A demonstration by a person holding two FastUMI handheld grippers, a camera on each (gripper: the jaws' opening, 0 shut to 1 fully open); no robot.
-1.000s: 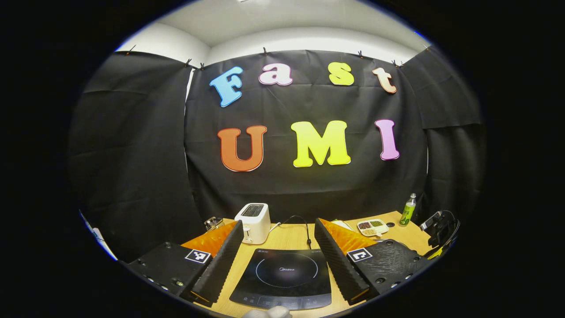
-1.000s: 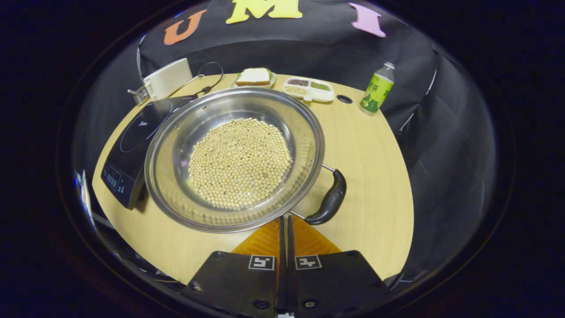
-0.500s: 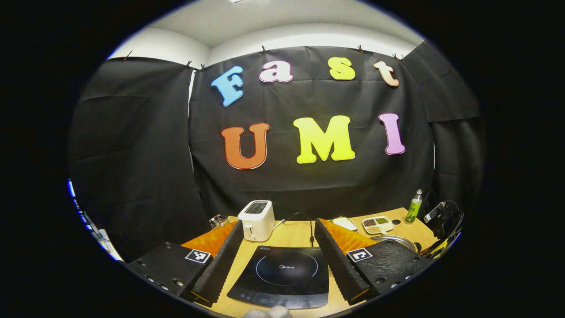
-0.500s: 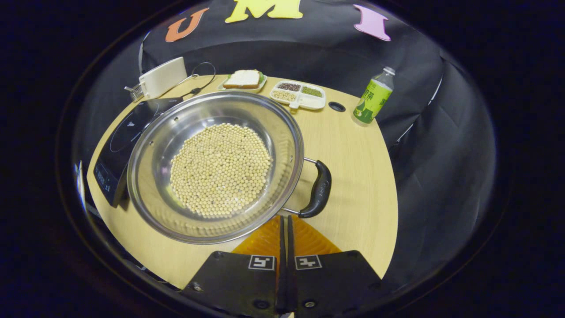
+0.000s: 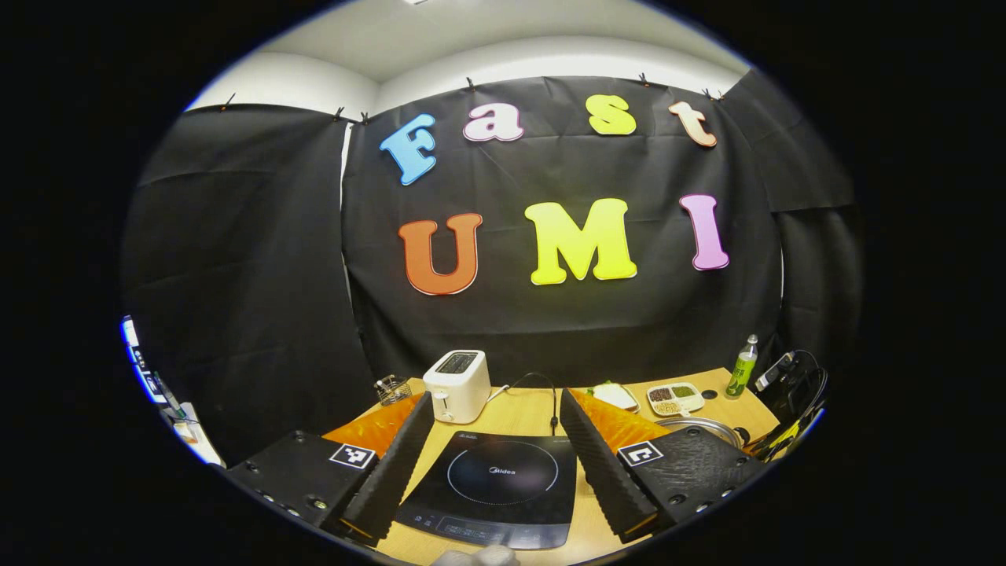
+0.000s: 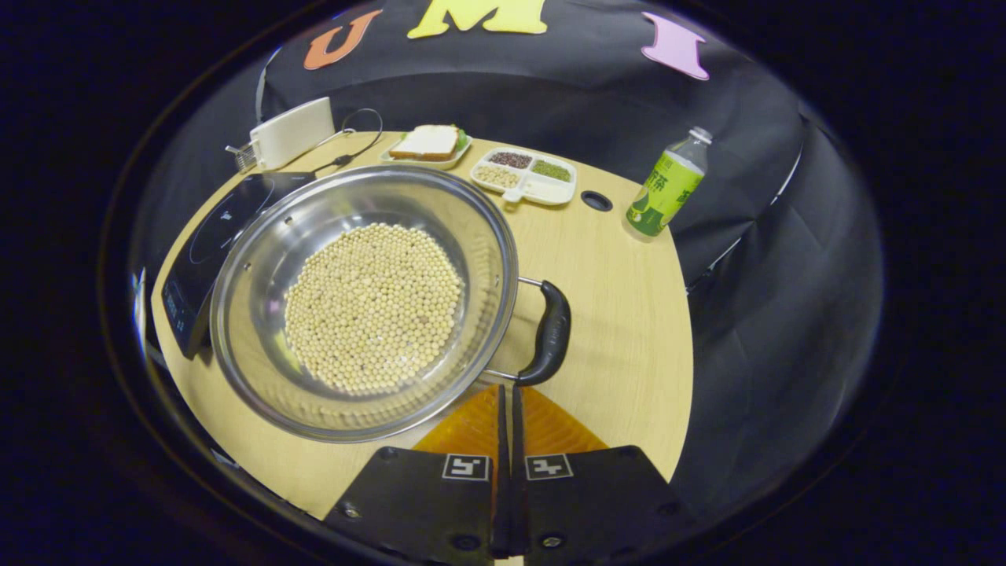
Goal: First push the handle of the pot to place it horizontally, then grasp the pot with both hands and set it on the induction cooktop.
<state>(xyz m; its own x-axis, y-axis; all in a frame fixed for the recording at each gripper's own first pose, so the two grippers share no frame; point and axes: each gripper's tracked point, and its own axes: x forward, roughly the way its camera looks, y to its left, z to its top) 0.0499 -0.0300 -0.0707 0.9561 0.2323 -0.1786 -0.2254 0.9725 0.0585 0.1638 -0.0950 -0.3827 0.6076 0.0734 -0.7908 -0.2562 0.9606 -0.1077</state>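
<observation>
1. We see the bench (image 6: 621,314), pale wood and rounded at its edge, carrying everything; in the right gripper view it lies below us.
2. The pot (image 6: 361,303) is the largest thing on it: a wide, shallow steel pan standing on the bench just beside the induction cooktop (image 6: 212,236), its rim overlapping the cooktop's near edge as we see it, though we cannot tell whether they touch.
3. The induction cooktop is flat, black and glassy; in the left gripper view it sits between the fingers of the left tongs (image 5: 495,464), which are spread wide apart and hold nothing.
4. The right tongs (image 6: 507,417) are pressed together, tips pointing at the lower end of the pot's handle (image 6: 546,334), very near it; contact we cannot confirm.
5. That black loop handle stands out from the pot's right side on two wire arms. We judge it the proper place to take hold: the grip looks matt and less slippery than polished steel.
6. We expect the pot to be stiff, smooth-walled and fairly heavy, so a one-sided lift would tip it; a second hold opposite seems wise.
7. The soybeans (image 6: 373,306) cover the pot's bottom loosely. We judge they would roll and shift the load if the pot tilts.
</observation>
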